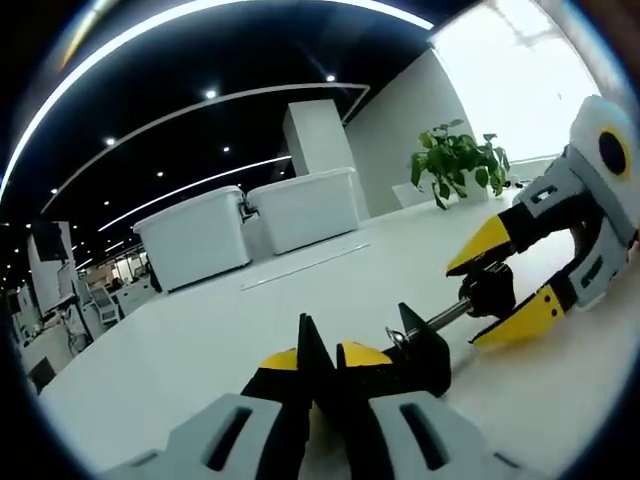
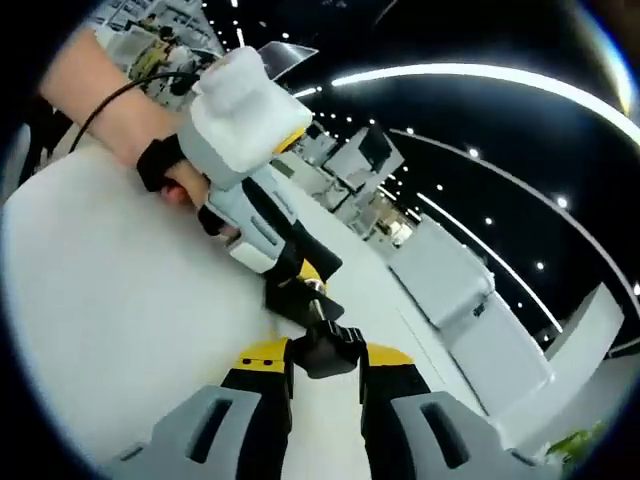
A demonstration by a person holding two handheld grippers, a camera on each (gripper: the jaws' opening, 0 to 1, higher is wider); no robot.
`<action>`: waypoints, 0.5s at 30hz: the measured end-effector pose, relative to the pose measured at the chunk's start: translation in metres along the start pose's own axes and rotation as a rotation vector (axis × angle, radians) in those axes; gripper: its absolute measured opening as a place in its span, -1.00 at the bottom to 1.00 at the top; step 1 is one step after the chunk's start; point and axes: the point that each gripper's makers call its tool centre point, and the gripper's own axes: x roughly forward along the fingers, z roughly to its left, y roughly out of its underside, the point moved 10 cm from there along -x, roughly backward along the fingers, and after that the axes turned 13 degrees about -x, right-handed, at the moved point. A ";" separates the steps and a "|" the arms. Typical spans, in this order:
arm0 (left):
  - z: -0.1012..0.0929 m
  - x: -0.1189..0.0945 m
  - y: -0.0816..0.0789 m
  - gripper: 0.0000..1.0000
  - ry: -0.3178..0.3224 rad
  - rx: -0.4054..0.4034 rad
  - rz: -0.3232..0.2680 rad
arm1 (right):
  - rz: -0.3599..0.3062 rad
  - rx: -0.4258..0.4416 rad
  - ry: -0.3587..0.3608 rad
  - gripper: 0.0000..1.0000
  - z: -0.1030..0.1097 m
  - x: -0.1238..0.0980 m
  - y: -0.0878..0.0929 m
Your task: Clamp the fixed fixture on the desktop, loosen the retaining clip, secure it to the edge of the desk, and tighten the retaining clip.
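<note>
A black clamp fixture (image 1: 422, 352) lies low over the white desk (image 1: 190, 340). My left gripper (image 1: 322, 356) is shut on its body, yellow tips pressed close together. A metal screw rod (image 1: 446, 318) runs from the body to a black knob (image 1: 490, 287). My right gripper (image 1: 470, 303) comes in from the right and is shut on that knob. In the right gripper view the knob (image 2: 325, 345) sits between my right gripper's (image 2: 327, 360) yellow tips. Beyond it, the left gripper (image 2: 303, 275), held by a hand (image 2: 150, 125), grips the fixture body (image 2: 290, 296).
Two white lidded bins (image 1: 200, 235) (image 1: 305, 205) stand at the far side of the desk, with a green potted plant (image 1: 455, 160) to their right. The bins (image 2: 450, 275) also appear in the right gripper view. Open desk surface (image 2: 100, 300) spreads around the grippers.
</note>
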 end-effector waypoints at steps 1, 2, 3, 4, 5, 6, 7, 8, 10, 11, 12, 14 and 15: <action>0.000 0.000 0.000 -0.79 0.001 -0.004 0.000 | 0.001 -0.024 0.004 -0.51 0.000 -0.001 -0.001; 0.000 0.000 0.000 -0.79 0.004 -0.009 0.000 | 0.001 -0.088 0.009 -0.51 0.001 -0.002 -0.003; 0.000 0.000 0.000 -0.79 0.005 -0.011 0.000 | 0.000 -0.114 0.010 -0.51 0.002 -0.002 -0.003; 0.000 0.000 0.000 -0.79 0.007 -0.016 0.000 | 0.000 -0.121 0.008 -0.51 0.002 -0.002 -0.002; 0.001 0.000 0.000 -0.79 0.008 -0.018 0.001 | 0.002 -0.122 0.006 -0.51 0.002 -0.002 -0.002; 0.000 0.000 0.000 -0.79 0.009 -0.019 0.001 | 0.006 -0.136 0.006 -0.51 0.001 -0.002 -0.002; 0.000 0.000 0.000 -0.79 0.009 -0.020 0.002 | 0.010 -0.160 0.007 -0.51 0.001 -0.001 -0.002; 0.000 0.000 0.000 -0.79 0.008 -0.023 0.002 | 0.015 -0.185 0.011 -0.51 0.001 -0.002 -0.003; 0.000 0.000 0.000 -0.79 0.009 -0.024 0.002 | 0.020 -0.228 0.014 -0.51 0.001 -0.002 -0.004; 0.000 0.000 0.000 -0.79 0.009 -0.025 0.002 | 0.021 -0.243 0.017 -0.51 0.002 -0.002 -0.004; 0.000 0.000 0.000 -0.79 0.008 -0.027 0.002 | 0.025 -0.297 0.023 -0.51 0.002 -0.002 -0.005; 0.000 0.000 0.000 -0.79 0.008 -0.028 0.003 | 0.026 -0.354 0.026 -0.51 0.002 -0.002 -0.005; 0.000 0.000 0.000 -0.79 0.008 -0.028 0.003 | 0.034 -0.377 0.025 -0.51 0.003 -0.002 -0.005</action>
